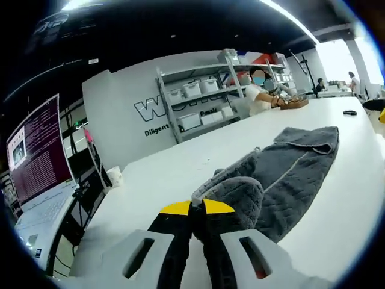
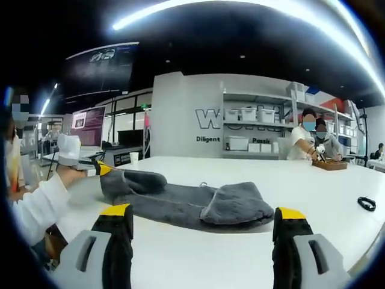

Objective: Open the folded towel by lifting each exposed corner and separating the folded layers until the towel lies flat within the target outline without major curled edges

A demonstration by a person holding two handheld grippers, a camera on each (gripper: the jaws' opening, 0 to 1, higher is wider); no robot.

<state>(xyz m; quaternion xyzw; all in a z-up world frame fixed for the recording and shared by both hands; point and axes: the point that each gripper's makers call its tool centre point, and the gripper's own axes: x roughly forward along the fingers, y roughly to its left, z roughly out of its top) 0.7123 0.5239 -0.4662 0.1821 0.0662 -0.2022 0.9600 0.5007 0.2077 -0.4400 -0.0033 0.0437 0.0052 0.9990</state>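
Grey towel [image 2: 192,205] is lying partly folded on the white bench [image 2: 240,253]. Left hand-held gripper [image 1: 197,209] is pinching one raised towel corner between closed jaws. Right hand-held gripper [image 2: 201,220] is hovering near the towel's folded end, jaws spread wide and holding nothing.

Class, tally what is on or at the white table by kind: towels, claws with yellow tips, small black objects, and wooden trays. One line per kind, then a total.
Grey towel: 1
Yellow-tipped claws: 2, the left claw shut on the towel, the right claw open
Small black object: 1
Wooden tray: 1
Total: 5
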